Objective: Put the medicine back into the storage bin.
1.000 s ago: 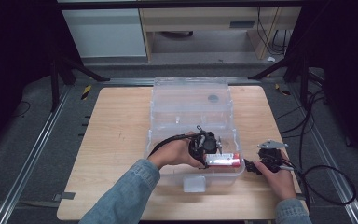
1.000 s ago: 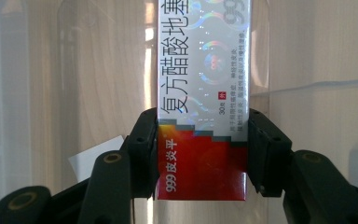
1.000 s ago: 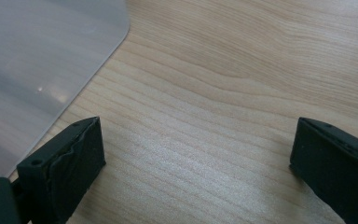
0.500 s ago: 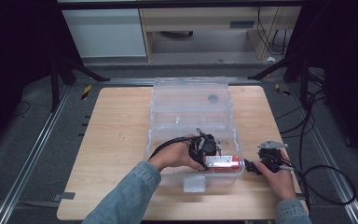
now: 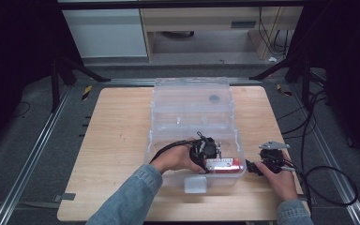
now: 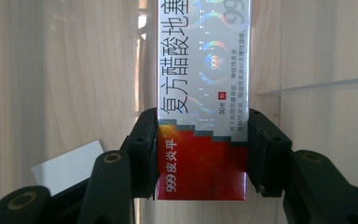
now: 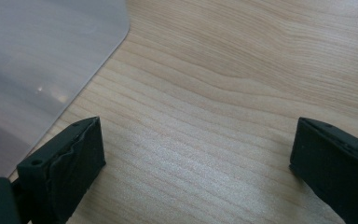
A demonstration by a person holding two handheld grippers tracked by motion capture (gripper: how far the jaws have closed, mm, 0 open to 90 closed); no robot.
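Note:
A red and silver medicine box (image 6: 200, 93) with printed characters is clamped by its red end between the jaws of my left gripper (image 6: 200, 156). In the high view, the left gripper (image 5: 212, 161) is inside the front part of a clear plastic bin (image 5: 155, 140), and the box (image 5: 227, 164) lies lengthways near the bin's front wall. My right gripper (image 5: 251, 167) rests on the table just right of the bin, jaws pointing at it. In the right gripper view, that gripper (image 7: 196, 158) stands open over bare wood, beside the bin's rounded corner (image 7: 37, 60).
The bin's clear lid (image 5: 192, 101) lies folded open toward the far side of the wooden table (image 5: 117, 131). A white latch (image 5: 194, 184) sticks out at the bin's front. Cables (image 5: 328, 178) trail off the table's right edge.
The left gripper has sunk slightly lower in the bin with the box in it. The right gripper has stayed where it was.

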